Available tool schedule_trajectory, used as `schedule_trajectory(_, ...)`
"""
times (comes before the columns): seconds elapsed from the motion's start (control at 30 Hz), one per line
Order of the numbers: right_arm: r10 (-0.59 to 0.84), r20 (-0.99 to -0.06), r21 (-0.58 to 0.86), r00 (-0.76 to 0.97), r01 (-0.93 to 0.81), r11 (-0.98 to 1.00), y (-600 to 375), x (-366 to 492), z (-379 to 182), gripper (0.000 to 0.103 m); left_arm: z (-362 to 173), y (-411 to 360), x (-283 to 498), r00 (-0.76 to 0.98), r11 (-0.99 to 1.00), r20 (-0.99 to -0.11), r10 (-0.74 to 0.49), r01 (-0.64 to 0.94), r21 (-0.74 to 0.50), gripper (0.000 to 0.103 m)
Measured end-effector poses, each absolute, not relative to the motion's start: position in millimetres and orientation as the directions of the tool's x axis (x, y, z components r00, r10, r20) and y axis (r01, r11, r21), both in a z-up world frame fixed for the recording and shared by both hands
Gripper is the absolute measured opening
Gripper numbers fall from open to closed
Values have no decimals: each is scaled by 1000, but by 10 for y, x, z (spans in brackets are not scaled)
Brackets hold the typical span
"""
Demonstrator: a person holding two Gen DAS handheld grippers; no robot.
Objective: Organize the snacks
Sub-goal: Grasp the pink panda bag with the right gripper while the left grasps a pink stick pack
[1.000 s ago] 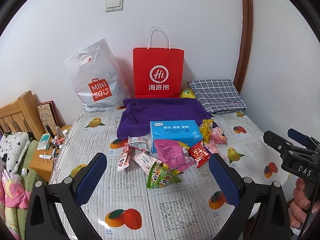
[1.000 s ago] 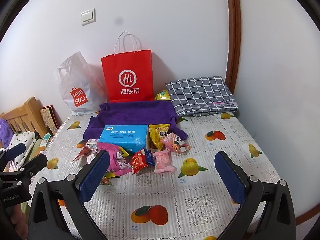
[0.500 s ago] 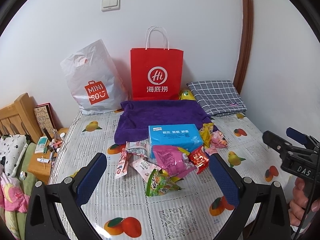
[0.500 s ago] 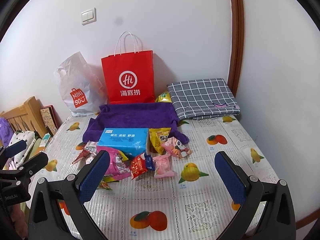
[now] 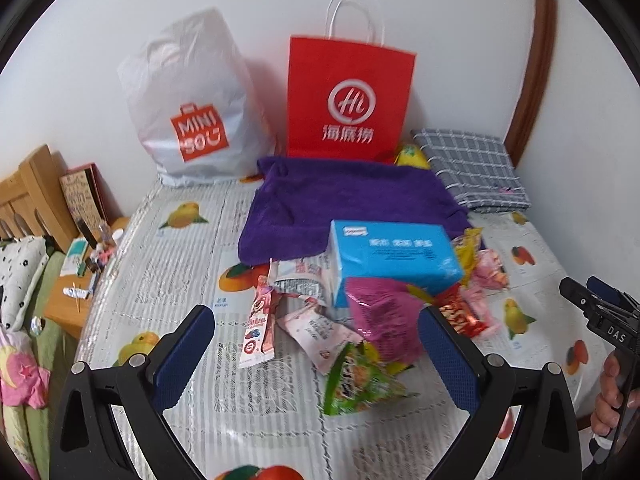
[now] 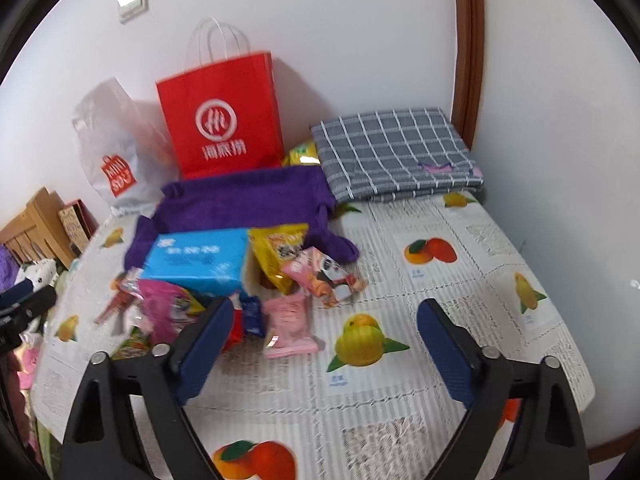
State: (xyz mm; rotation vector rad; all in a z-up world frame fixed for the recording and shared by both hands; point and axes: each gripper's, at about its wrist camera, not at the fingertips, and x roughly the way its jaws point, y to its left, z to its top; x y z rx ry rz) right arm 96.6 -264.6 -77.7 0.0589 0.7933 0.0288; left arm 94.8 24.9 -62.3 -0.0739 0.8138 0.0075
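Observation:
A heap of snack packets lies on the fruit-print mat around a blue pack (image 5: 394,258): a magenta packet (image 5: 380,316), a green one (image 5: 356,380), a pink stick (image 5: 260,324) and a red one (image 5: 460,316). My left gripper (image 5: 316,320) hangs open just short of the heap and touches nothing. On the heap's right side, a yellow packet (image 6: 280,256) and a pink packet (image 6: 288,328) show in the right wrist view. My right gripper (image 6: 326,312) is closing its jaws; the pink packet lies on the mat ahead between them, untouched.
A red paper bag (image 5: 348,100) and a white plastic bag (image 5: 192,100) stand against the back wall. A purple towel (image 5: 340,200) lies in front of them, a folded grey checked cloth (image 6: 392,152) at the back right. A wooden stand with small items (image 5: 80,280) is at the left.
Both grippers have come down and forward toward the snack heap, which now looks larger. The right gripper's fingers stand closer together than before.

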Motion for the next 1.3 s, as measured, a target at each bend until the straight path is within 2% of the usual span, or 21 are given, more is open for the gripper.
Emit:
schedule_trajectory(0.13,60,-755,65,653,-16,998,-2677,1265,-1084,86,-842,328,1180,648,995,-761,-28,-53,-82,101)
schedule_trajectory(0.4,70,-791,28,608,-78,997,-2629,1781,-1481,86,-1087,370,1492,610,996,-792,4,-75,-53,101)
schedule_trajectory(0.6,86,-831,23,550,-121,992,-2614,2118,-1758,86,-1221,480,1653,587,993,-810,-8,-92,-76,101)
schedule_trajectory(0.93,155,-821,40,549,-215,976,-2533,2290,-1918,85,-1373,545,1700,561,992,-826,-52,-67,-108,101)
schedule_trajectory(1.03,174,-807,43,565,-238,970,-2507,2270,-1898,69,-1430,526,1727,542,994,-839,-41,-64,-91,101)
schedule_trajectory(1.3,180,-783,65,596,-210,976,-2619,2088,-1755,64,-1544,577,1890,524,994,-852,-3,-88,-58,101)
